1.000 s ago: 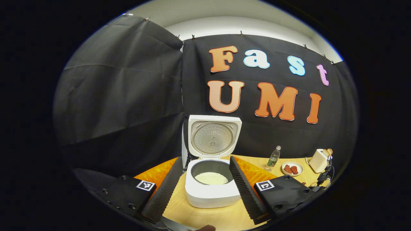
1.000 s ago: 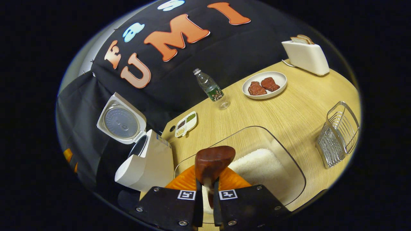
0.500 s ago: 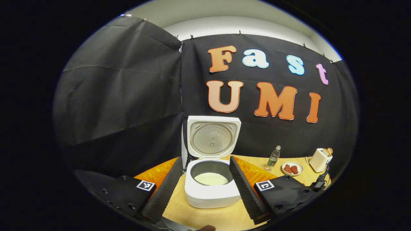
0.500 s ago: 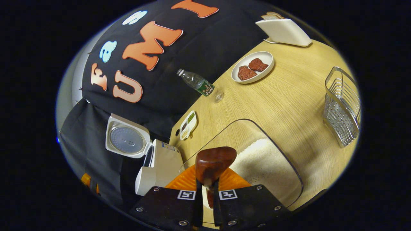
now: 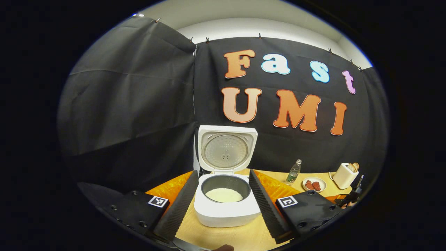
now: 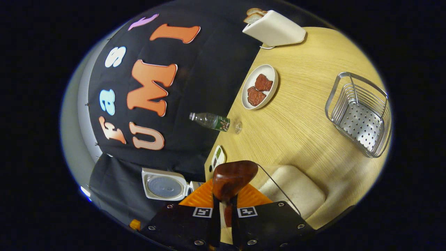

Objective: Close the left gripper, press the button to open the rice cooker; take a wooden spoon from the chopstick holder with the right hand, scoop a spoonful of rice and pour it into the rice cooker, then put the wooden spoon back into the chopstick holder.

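Note:
The white rice cooker (image 5: 226, 211) stands open with its lid (image 5: 227, 150) upright and white rice in the inner pot (image 5: 224, 195). My left gripper (image 5: 223, 174) is open just in front of it, one finger on each side and nothing held. My right gripper (image 6: 225, 204) is shut on the handle of the wooden spoon (image 6: 232, 177), whose dark bowl sticks out ahead. Just beyond the spoon lies the clear box of rice (image 6: 296, 191). The metal chopstick holder (image 6: 359, 118) stands to the right. The cooker's lid (image 6: 163, 186) shows low on the left.
On the wooden table (image 6: 306, 76) are a plate of red meat (image 6: 259, 87), a water bottle (image 6: 210, 121), a white toaster with bread (image 6: 275, 29) and a small seasoning dish (image 6: 218, 157). Bottle (image 5: 293, 172), plate (image 5: 313, 184) and toaster (image 5: 344, 175) stand right of the cooker.
My right gripper has rolled with the spoon, so the table scene has swung round; the rice box now sits lower and nearer. The left gripper has drifted slightly and stayed open.

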{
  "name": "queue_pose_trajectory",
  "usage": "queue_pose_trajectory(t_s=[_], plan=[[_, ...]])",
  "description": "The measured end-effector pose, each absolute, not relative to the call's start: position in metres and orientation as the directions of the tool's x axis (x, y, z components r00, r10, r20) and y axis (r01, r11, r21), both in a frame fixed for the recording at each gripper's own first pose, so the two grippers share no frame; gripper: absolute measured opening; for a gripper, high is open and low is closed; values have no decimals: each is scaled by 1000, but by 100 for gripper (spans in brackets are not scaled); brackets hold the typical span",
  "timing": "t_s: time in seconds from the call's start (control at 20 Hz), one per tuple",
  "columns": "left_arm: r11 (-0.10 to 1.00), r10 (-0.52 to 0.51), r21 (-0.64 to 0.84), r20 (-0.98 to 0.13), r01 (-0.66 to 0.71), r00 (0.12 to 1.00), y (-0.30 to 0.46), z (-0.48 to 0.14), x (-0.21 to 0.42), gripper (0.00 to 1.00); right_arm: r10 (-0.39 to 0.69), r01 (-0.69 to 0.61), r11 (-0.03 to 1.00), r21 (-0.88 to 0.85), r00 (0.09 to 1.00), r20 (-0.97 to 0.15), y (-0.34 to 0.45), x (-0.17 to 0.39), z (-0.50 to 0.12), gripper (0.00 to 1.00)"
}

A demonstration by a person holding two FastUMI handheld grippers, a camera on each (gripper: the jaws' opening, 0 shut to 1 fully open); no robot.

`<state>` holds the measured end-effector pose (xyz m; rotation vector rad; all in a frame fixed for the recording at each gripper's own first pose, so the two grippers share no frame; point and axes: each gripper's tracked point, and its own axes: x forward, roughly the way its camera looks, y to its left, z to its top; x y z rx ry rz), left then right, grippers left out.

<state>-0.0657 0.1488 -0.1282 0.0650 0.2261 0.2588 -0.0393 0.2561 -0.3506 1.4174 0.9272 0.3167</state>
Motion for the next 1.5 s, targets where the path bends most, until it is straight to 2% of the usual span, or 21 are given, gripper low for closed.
queue_pose_trajectory(t_s=[0.35, 0.4, 0.45, 0.75, 0.9, 1.25, 1.5], plan=[[963, 268, 56, -212, -262, 940, 157, -132, -69, 98, 686, 436, -106, 894, 683, -252, 251, -16, -308, 12], [962, 273, 50, -212, -268, 938, 160, -132, -71, 98, 689, 438, -136, 889, 687, -233, 254, -13, -299, 8], [961, 278, 46, -211, -274, 937, 163, -133, -72, 98, 694, 435, -161, 886, 688, -212, 260, -10, -290, 12], [944, 329, 68, -178, -322, 927, 191, -122, -86, 98, 745, 368, -234, 900, 662, -78, 316, 3, -213, 12], [937, 348, 80, -155, -339, 925, 206, -116, -94, 98, 758, 309, -213, 927, 651, -43, 349, 14, -180, 12], [918, 387, 158, -147, -364, 911, 256, -118, -118, 98, 764, 257, -155, 954, 643, -49, 433, 40, -138, 12], [911, 411, 119, -179, -395, 894, 293, -125, -129, 98, 740, 106, 130, 986, 651, -168, 489, 40, -134, 12]])
